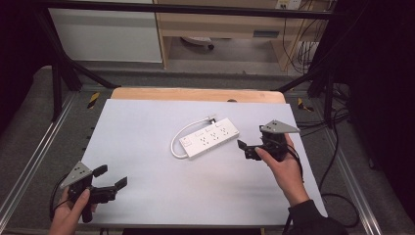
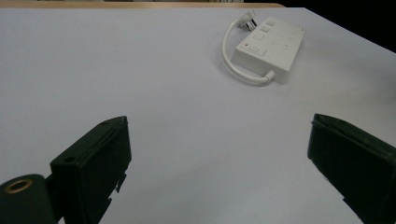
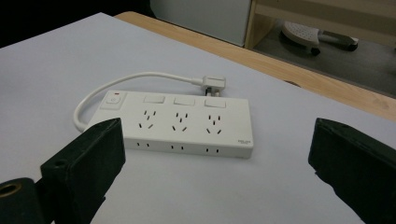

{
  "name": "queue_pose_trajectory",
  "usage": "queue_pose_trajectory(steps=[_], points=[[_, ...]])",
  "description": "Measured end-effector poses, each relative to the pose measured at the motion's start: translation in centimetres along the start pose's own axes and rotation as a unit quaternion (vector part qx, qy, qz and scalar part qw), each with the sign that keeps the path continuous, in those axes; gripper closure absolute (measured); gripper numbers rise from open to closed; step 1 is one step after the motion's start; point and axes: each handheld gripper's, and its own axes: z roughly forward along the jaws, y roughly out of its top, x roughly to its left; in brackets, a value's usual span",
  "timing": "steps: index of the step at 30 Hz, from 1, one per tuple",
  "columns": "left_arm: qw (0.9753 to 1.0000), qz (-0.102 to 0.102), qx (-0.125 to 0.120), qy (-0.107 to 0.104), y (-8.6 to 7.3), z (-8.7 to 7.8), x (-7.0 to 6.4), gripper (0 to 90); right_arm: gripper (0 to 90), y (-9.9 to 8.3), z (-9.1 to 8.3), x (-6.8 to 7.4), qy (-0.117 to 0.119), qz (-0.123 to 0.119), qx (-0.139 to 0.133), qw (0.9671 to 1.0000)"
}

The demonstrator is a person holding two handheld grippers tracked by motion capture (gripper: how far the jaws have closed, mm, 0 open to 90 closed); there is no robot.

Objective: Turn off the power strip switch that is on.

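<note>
A white power strip [image 1: 210, 137] lies flat near the middle of the white table, its short cable [image 1: 177, 138] curling round the left end to a plug [image 1: 211, 118] behind it. My right gripper [image 1: 246, 150] is held just right of the strip, open and holding nothing. In the right gripper view the power strip [image 3: 187, 123] lies close ahead between the wide-apart jaws, sockets up. My left gripper [image 1: 111, 176] hovers open at the table's near left corner. In the left gripper view the power strip [image 2: 273, 44] shows far off at upper right.
A white sheet [image 1: 147, 196] covers the table, with a wooden edge [image 1: 195, 94] along the back. Black frame bars [image 1: 58, 73] stand at both rear sides. Cables [image 1: 337, 147] trail on the floor to the right. A cabinet and desk stand behind.
</note>
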Motion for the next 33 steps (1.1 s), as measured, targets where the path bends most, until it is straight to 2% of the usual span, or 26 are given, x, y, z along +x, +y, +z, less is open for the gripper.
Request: queue_pose_trajectory(steps=[7,18,24,29,31,33], points=[[1.0000,-0.001,0.000,-0.002,0.0,0.0,-0.1,6.1,4.0,1.4,1.2,0.1,0.005,-0.004,0.001,1.0000],[1.0000,0.002,0.001,-0.003,0.0,0.0,-0.1,6.1,4.2,3.0,2.9,-0.5,-0.005,-0.005,0.001,1.0000],[1.0000,0.000,-0.001,-0.001,0.0,0.0,0.0,6.1,4.4,3.4,3.6,-1.0,0.008,0.010,-0.002,0.9999],[1.0000,-0.001,0.000,-0.001,0.0,0.0,-0.1,6.1,4.5,3.8,4.0,-1.2,0.005,0.019,-0.006,0.9998],[1.0000,0.001,0.000,-0.001,0.0,0.0,0.0,6.1,5.5,3.8,4.1,-1.2,0.004,0.018,-0.005,0.9998],[1.0000,-0.001,0.001,-0.003,0.0,0.0,-0.1,6.1,13.1,4.1,4.3,-1.2,0.002,0.014,-0.005,0.9999]])
